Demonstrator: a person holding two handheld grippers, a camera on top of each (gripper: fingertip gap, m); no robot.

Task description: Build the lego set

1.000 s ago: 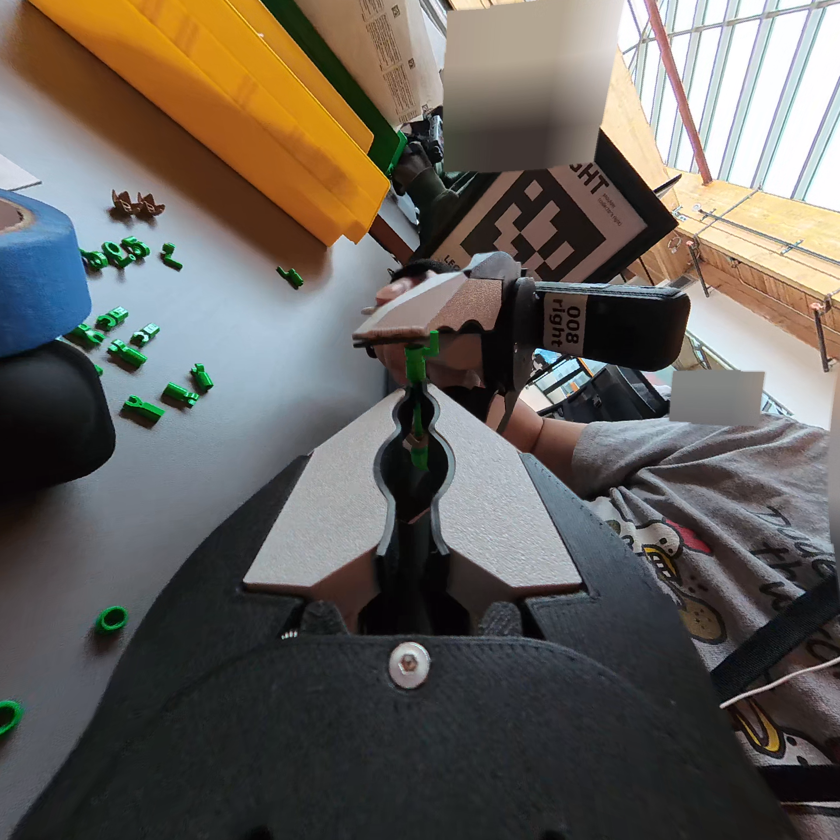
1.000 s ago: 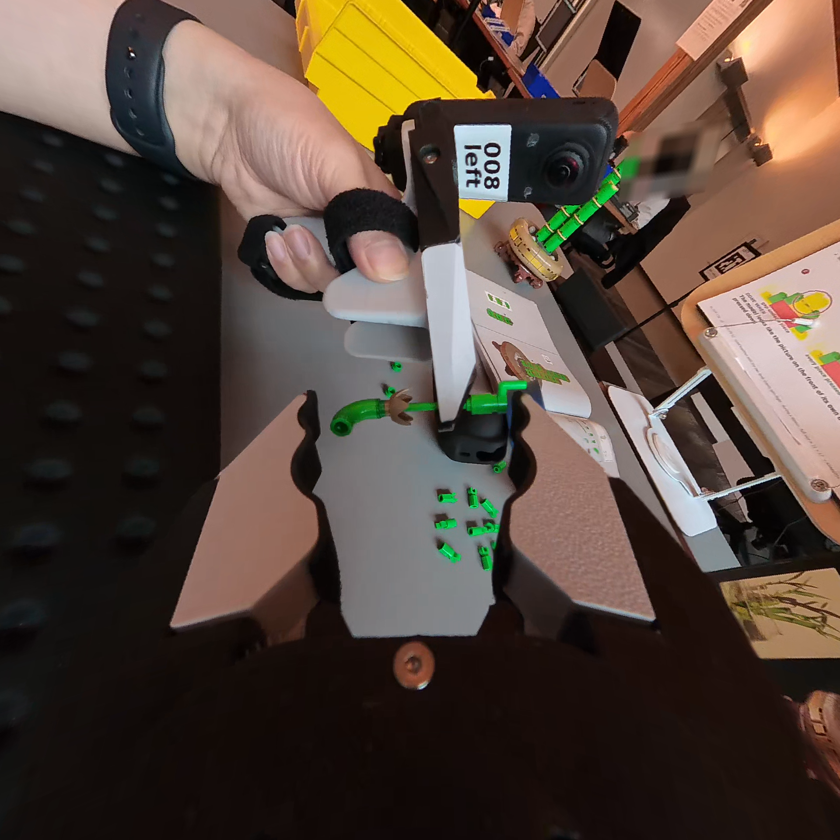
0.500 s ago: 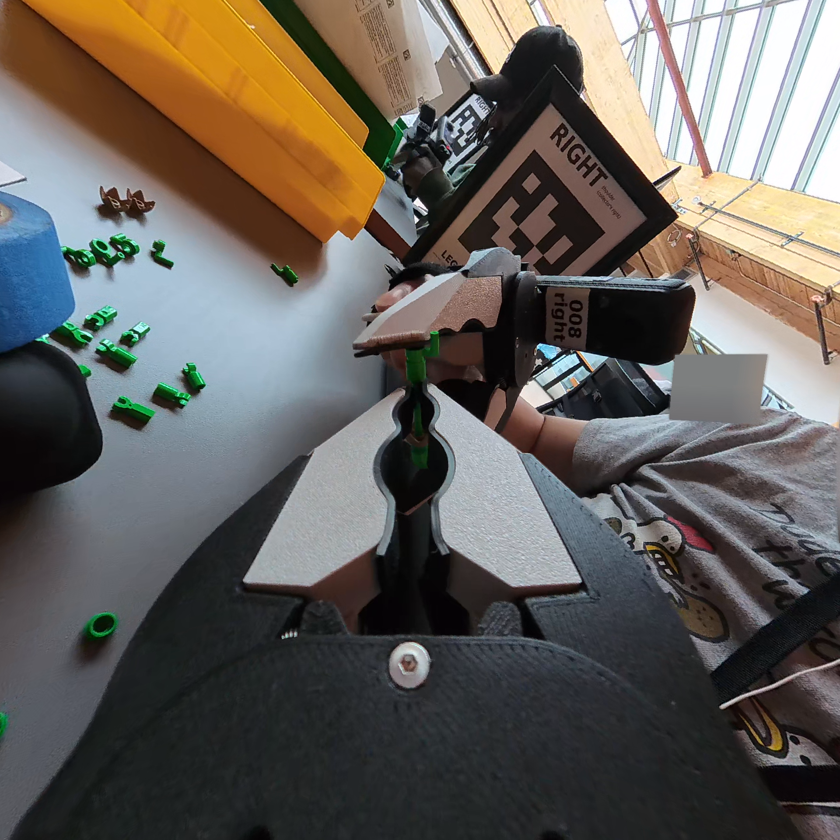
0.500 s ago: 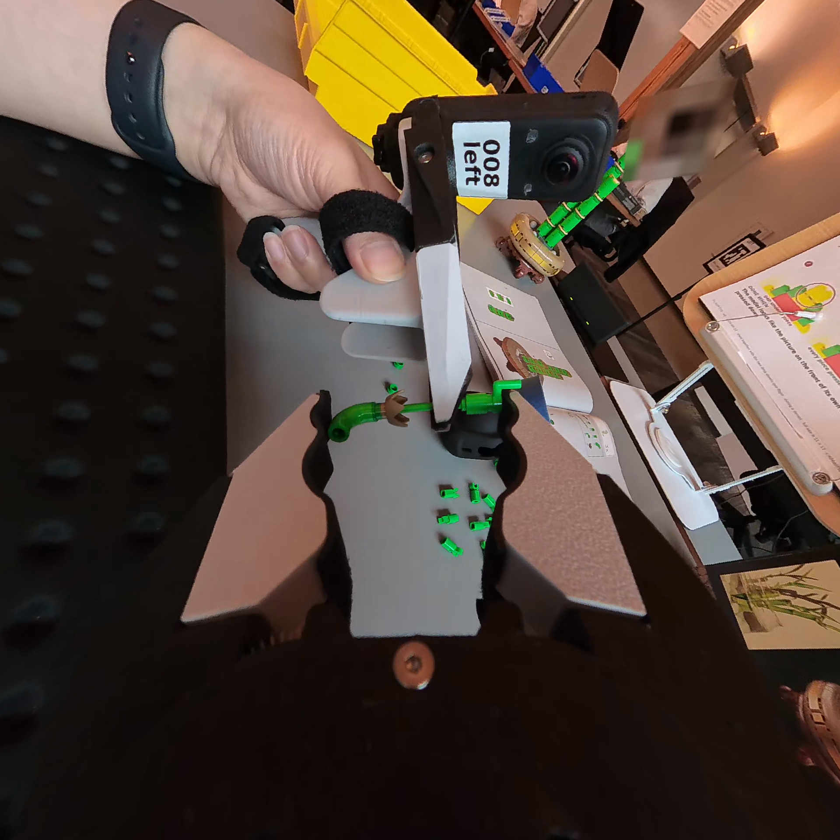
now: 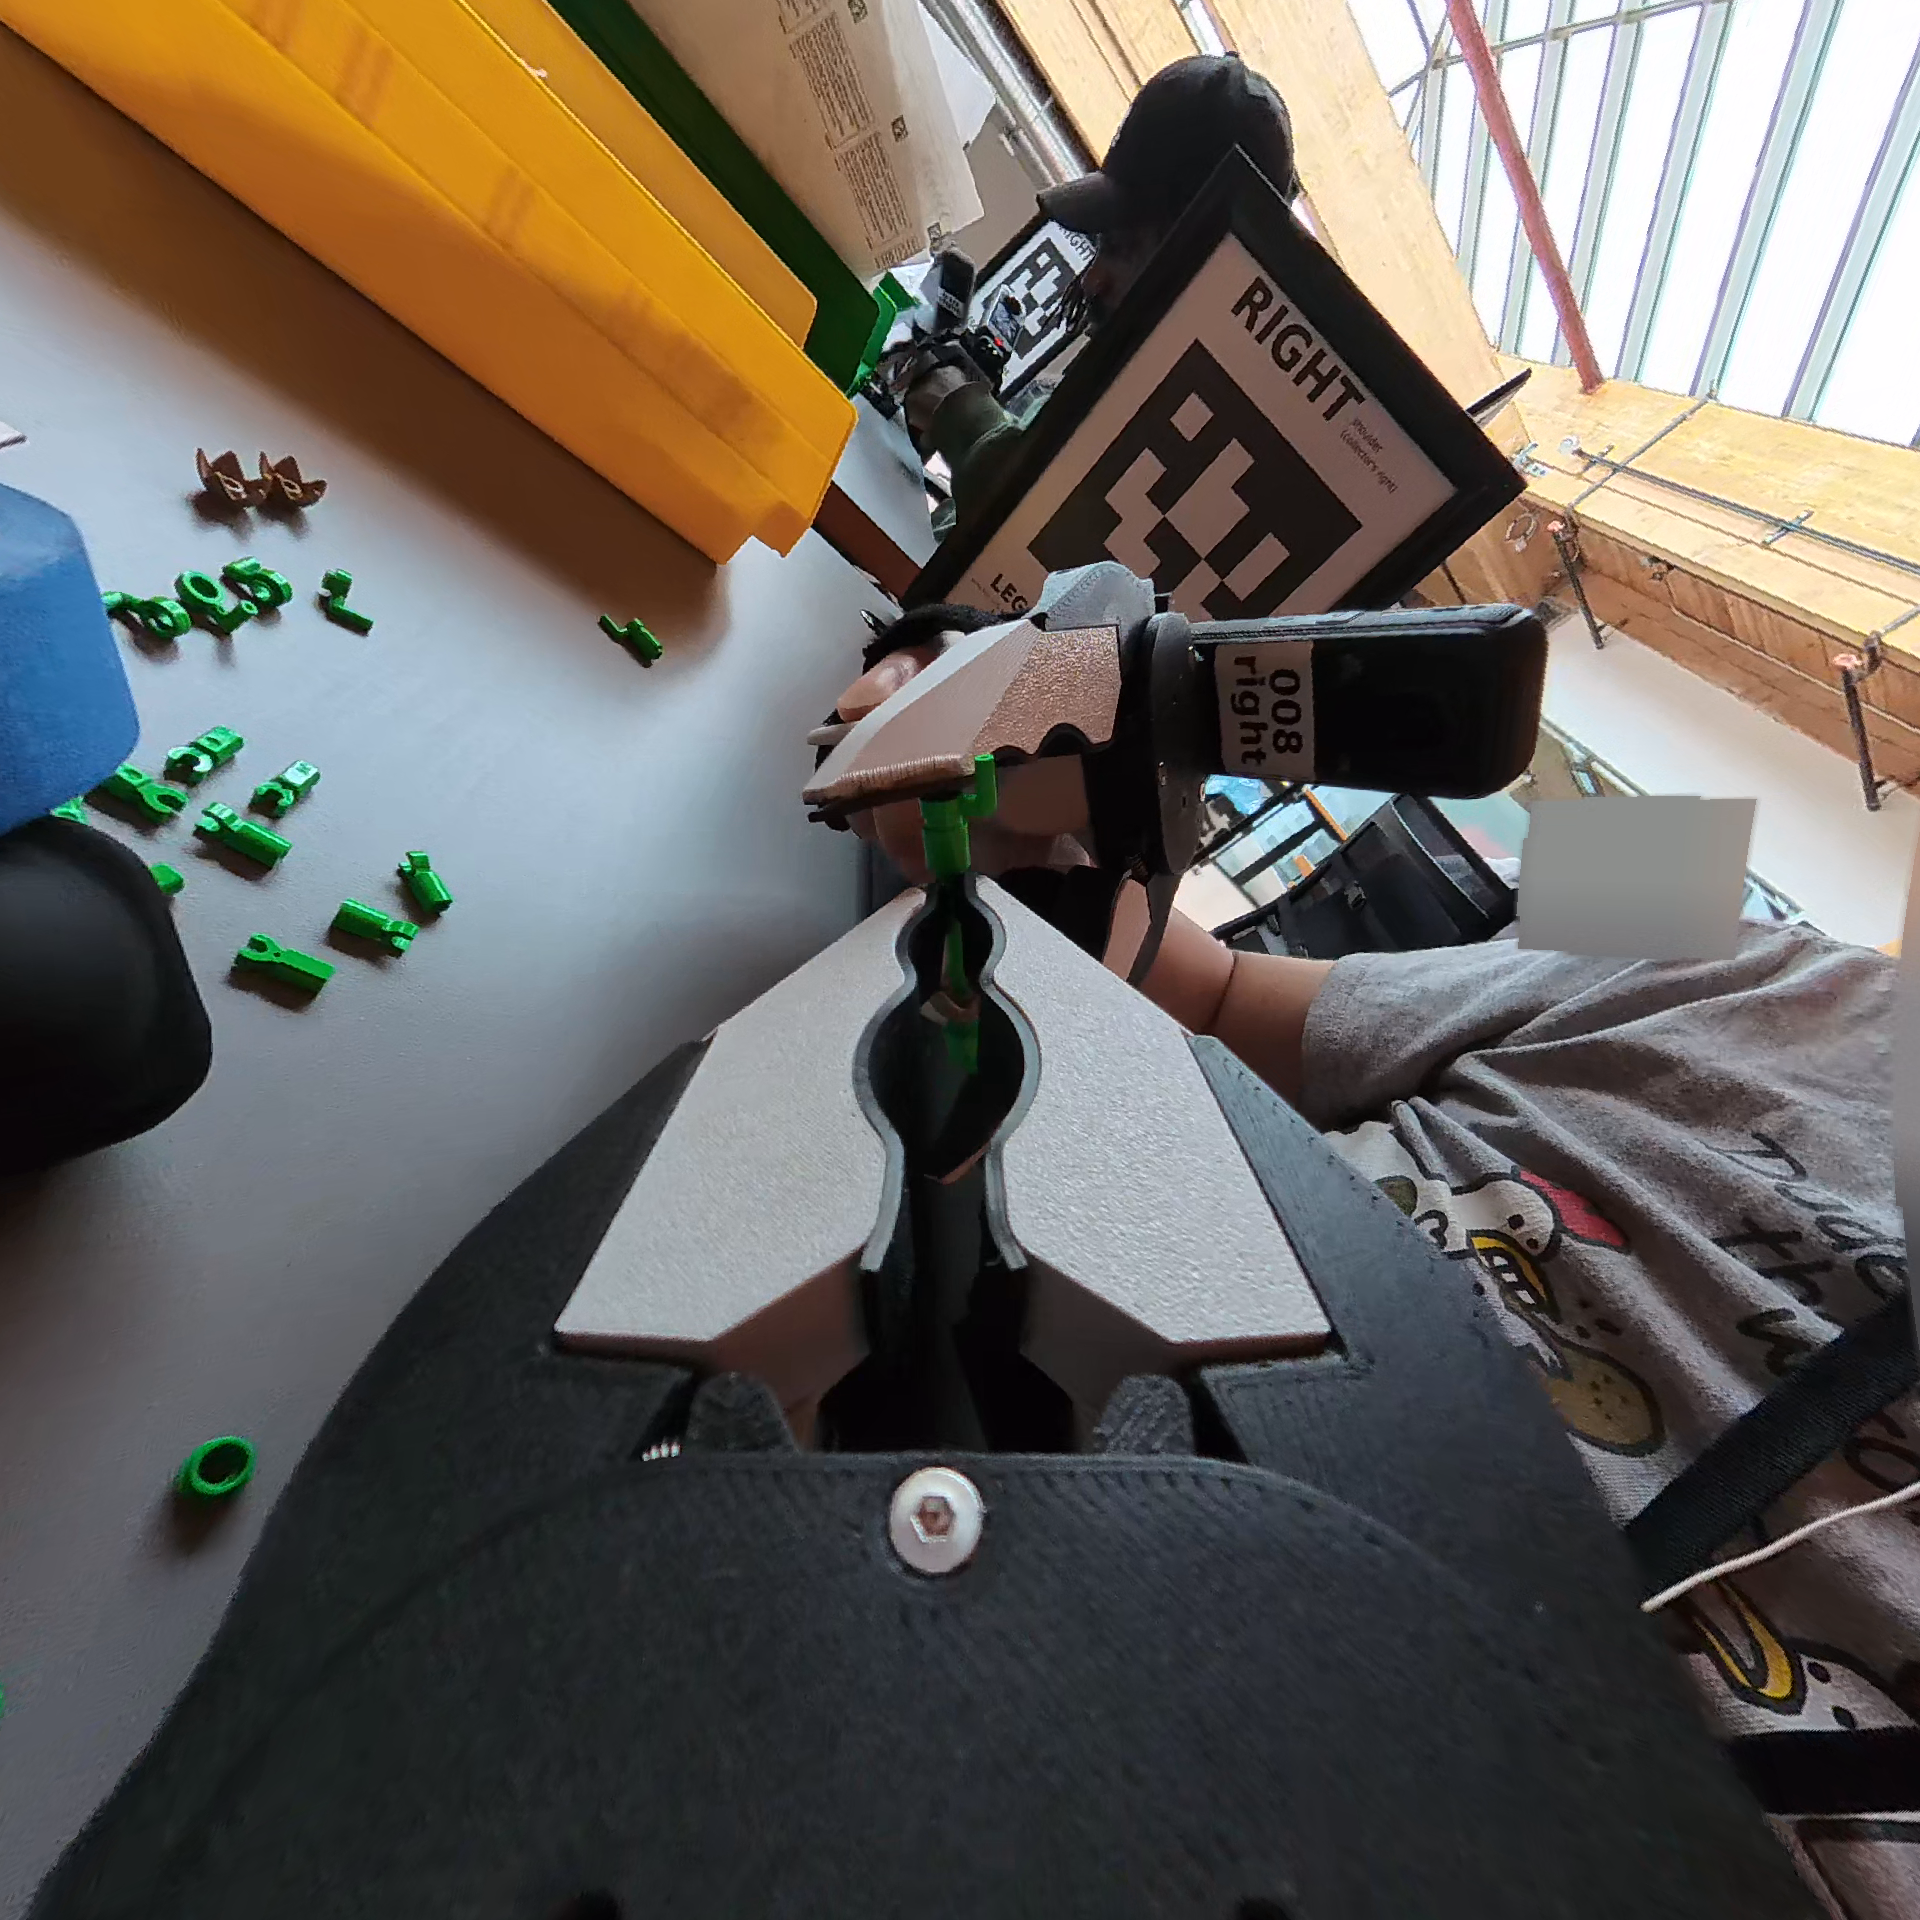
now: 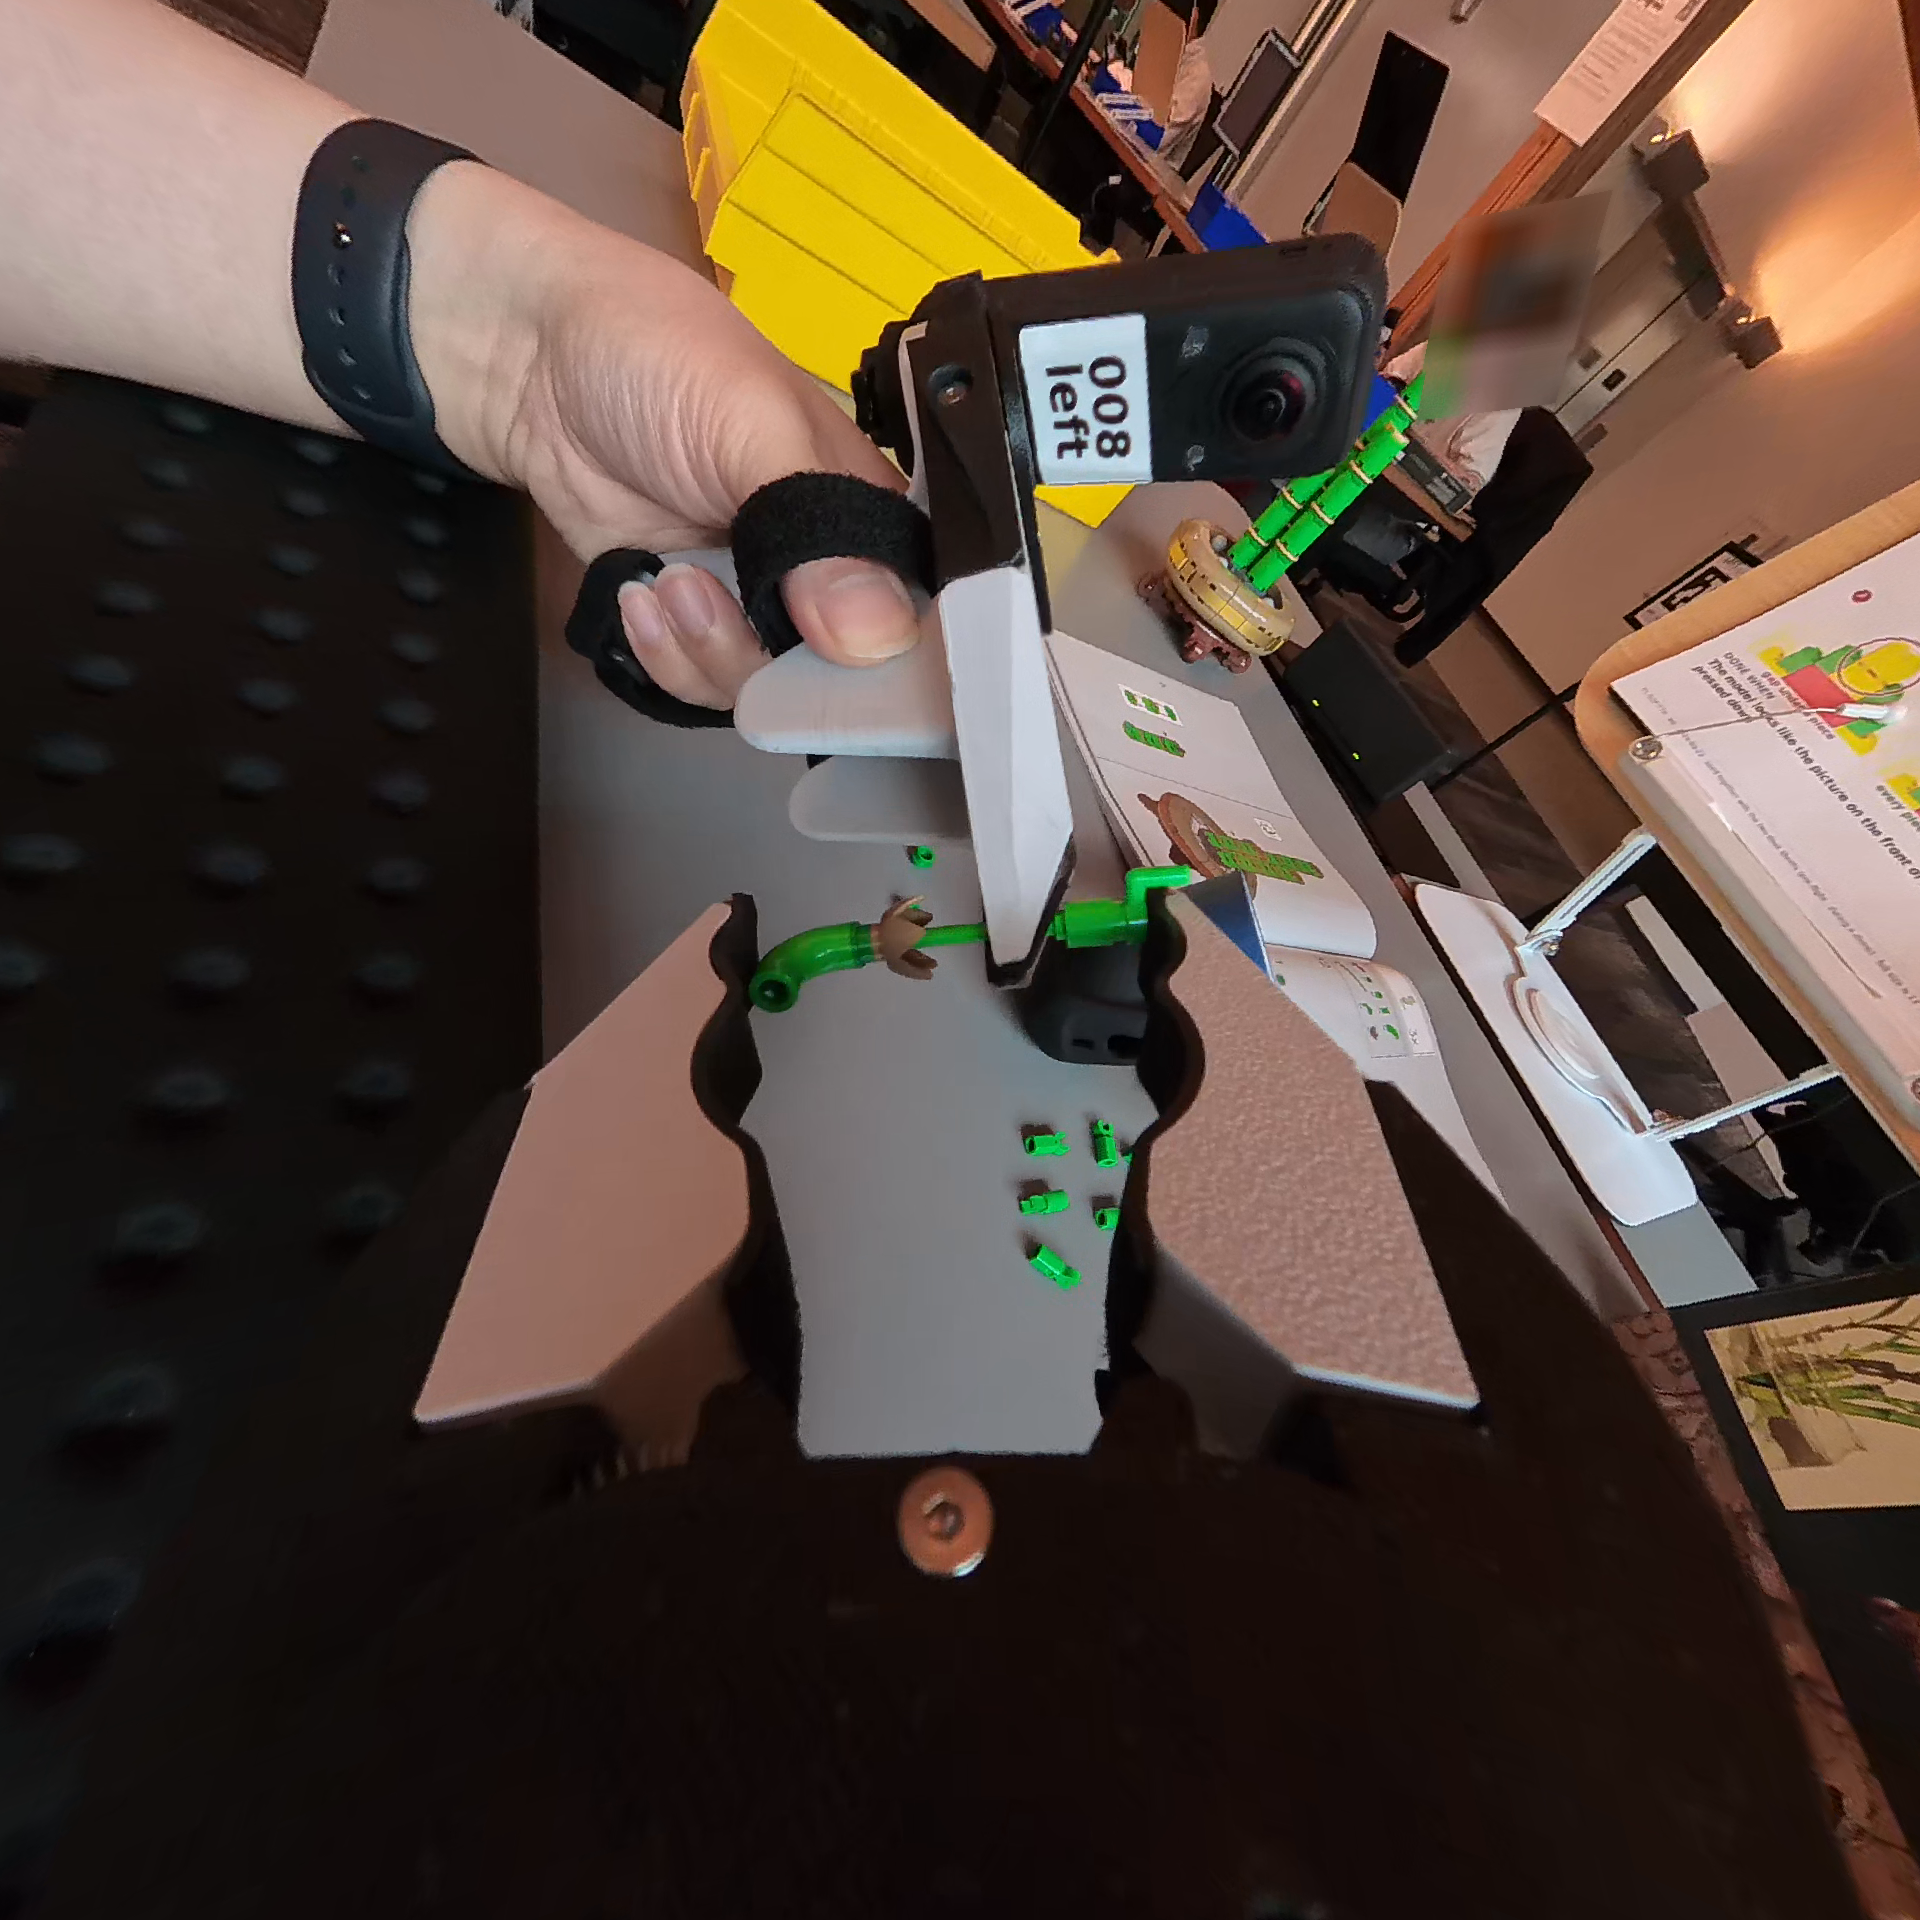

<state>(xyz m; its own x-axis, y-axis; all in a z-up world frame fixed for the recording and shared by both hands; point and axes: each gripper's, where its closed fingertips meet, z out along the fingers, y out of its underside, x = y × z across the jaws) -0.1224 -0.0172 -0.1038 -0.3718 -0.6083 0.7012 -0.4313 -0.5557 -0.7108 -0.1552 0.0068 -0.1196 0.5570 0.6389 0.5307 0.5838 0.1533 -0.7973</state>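
My left gripper (image 5: 950,896) is shut on a thin green Lego stem (image 5: 948,836) and holds it above the grey table (image 5: 540,831). In the right wrist view the stem (image 6: 1091,920) lies crosswise, with a curved green tube (image 6: 805,958) and a brown leaf piece (image 6: 909,935) on its left part. My right gripper (image 6: 948,925) is open, its jaws on either side of the stem's two ends. The stem's right end sits close to the right finger (image 6: 1169,935). In the left wrist view the right gripper's finger (image 5: 935,727) sits over the stem's tip.
Loose green pieces (image 5: 281,831) lie on the table, with two brown pieces (image 5: 260,483) and a green ring (image 5: 215,1467). Yellow bins (image 5: 468,260) stand behind. A blue tape roll (image 5: 52,655) is at left. A booklet (image 6: 1174,790) and a bamboo model in a pot (image 6: 1236,603) stand beyond. The tips of both grippers are at nearly the same place.
The left gripper keeps its hold on the stem. The right gripper's jaws have narrowed slightly around the stem. Both grippers have shifted only a little.
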